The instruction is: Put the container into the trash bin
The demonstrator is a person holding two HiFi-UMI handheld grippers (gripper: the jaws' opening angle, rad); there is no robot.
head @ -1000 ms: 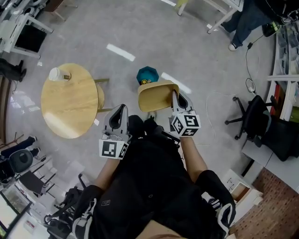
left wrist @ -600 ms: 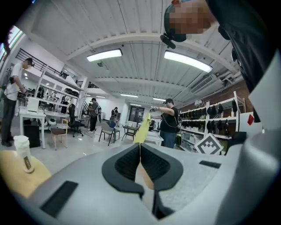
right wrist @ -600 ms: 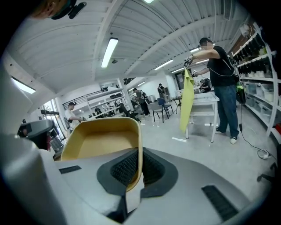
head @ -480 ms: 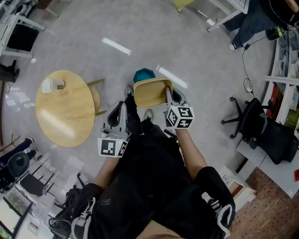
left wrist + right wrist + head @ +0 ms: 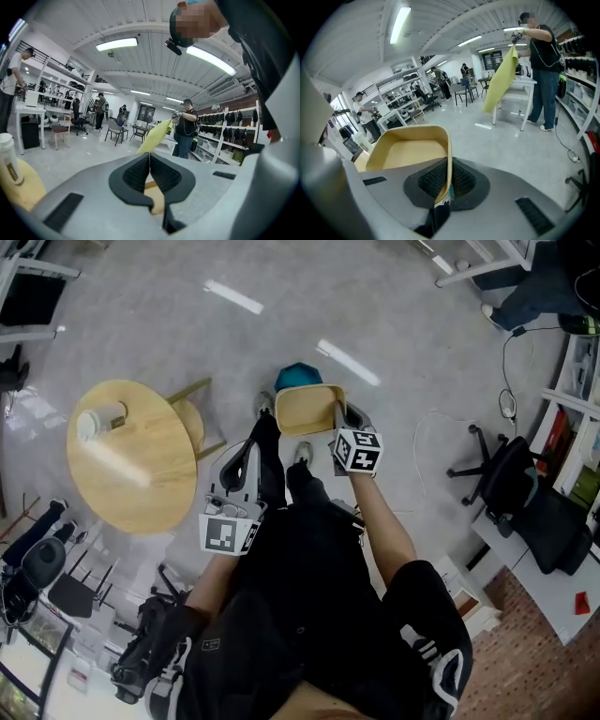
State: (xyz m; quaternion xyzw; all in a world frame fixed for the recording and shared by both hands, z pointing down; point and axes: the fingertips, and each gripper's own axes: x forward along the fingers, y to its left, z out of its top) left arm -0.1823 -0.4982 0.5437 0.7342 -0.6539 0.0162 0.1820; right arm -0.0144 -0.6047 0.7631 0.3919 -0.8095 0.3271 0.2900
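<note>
A tan, shallow container (image 5: 307,409) hangs over the floor, and my right gripper (image 5: 341,420) is shut on its right wall. In the right gripper view that thin wall (image 5: 446,159) runs between the dark pads of the right gripper (image 5: 447,183), with the container's open side facing up. A teal trash bin (image 5: 298,377) stands on the floor just beyond the container, partly hidden by it. My left gripper (image 5: 246,451) is beside my left leg, clear of the container. In its own view the left gripper (image 5: 150,165) has its pads pressed together with nothing between them.
A round wooden table (image 5: 127,465) with a white cup (image 5: 97,420) on it stands to the left. A black office chair (image 5: 511,486) and shelves are at the right. My shoes are close to the bin. A person holding a yellow cloth (image 5: 502,77) stands further off.
The right gripper has sunk and tipped downward with the container, closer to the teal bin. The left gripper has moved forward beside it. The table has slid leftward in view.
</note>
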